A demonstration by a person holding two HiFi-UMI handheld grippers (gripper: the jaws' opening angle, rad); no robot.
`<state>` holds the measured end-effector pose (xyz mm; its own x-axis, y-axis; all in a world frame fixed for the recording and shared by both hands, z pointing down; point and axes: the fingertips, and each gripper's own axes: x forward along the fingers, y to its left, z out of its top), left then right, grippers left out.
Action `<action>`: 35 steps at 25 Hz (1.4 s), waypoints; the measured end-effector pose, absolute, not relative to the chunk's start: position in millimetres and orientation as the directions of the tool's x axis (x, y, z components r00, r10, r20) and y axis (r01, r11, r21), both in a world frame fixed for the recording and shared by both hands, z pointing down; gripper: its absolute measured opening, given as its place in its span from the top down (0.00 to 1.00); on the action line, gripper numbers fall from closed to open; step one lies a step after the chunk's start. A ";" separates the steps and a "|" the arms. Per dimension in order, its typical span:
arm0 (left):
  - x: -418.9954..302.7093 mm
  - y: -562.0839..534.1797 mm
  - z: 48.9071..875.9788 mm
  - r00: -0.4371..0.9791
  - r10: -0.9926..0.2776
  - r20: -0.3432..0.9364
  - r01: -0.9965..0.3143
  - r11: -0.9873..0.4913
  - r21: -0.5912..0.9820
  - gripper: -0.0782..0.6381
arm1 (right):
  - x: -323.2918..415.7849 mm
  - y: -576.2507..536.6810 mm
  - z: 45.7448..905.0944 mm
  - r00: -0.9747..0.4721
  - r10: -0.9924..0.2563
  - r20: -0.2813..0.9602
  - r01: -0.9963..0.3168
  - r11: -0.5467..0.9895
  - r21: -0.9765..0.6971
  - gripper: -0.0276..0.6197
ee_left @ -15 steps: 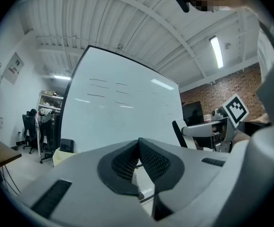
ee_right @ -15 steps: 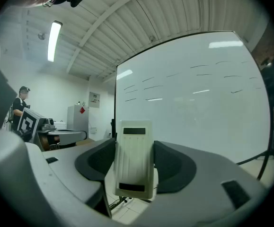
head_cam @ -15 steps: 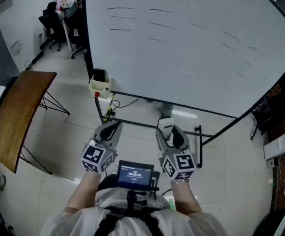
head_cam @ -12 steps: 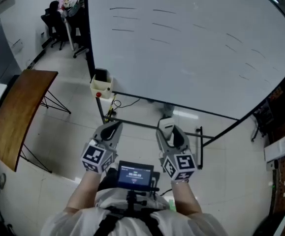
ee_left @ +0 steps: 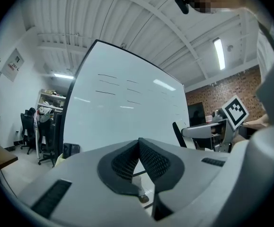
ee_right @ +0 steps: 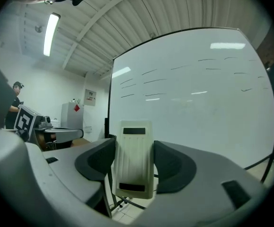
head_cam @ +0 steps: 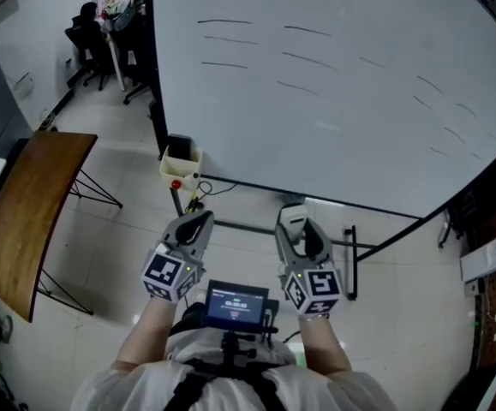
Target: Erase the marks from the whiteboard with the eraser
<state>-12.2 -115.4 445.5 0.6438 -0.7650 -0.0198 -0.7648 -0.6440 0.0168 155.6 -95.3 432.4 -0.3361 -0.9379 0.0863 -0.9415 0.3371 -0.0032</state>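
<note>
A large whiteboard (head_cam: 333, 84) on a rolling stand fills the upper part of the head view, with several short dark marks (head_cam: 226, 21) across it. The marks (ee_right: 212, 59) also show in the right gripper view. My right gripper (head_cam: 296, 228) is shut on a cream-white eraser (ee_right: 133, 157), held upright between its pads, a little short of the board's lower edge. My left gripper (head_cam: 198, 223) is beside it, jaws shut with nothing between them. In the left gripper view the whiteboard (ee_left: 122, 112) stands ahead.
A brown folding table (head_cam: 25, 204) stands at the left. A small cream bin (head_cam: 180, 163) sits by the board's lower left corner. The stand's black legs (head_cam: 350, 255) cross the floor ahead. Office chairs (head_cam: 89, 32) stand at the far left, a brick wall at the right.
The view has shifted slightly, so the whiteboard sits a little lower and farther right in the frame. Both grippers hold the same pose.
</note>
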 end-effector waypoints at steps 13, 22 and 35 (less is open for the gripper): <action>-55.6 -251.1 408.2 0.735 -0.674 -0.069 -0.677 -0.736 -0.020 0.88 | 95.8 -205.8 395.9 -0.241 -0.970 0.031 -0.970 0.241 0.025 0.55; -46.3 -274.8 397.5 0.756 -0.649 -0.080 -0.652 -0.758 -0.013 0.88 | 102.2 -233.2 380.8 -0.205 -0.979 0.013 -0.978 0.206 0.046 0.55; -31.7 -285.2 400.3 0.729 -0.678 -0.090 -0.682 -0.731 -0.010 0.88 | 112.8 -260.4 355.6 -0.264 -0.964 -0.017 -0.961 0.262 0.094 0.55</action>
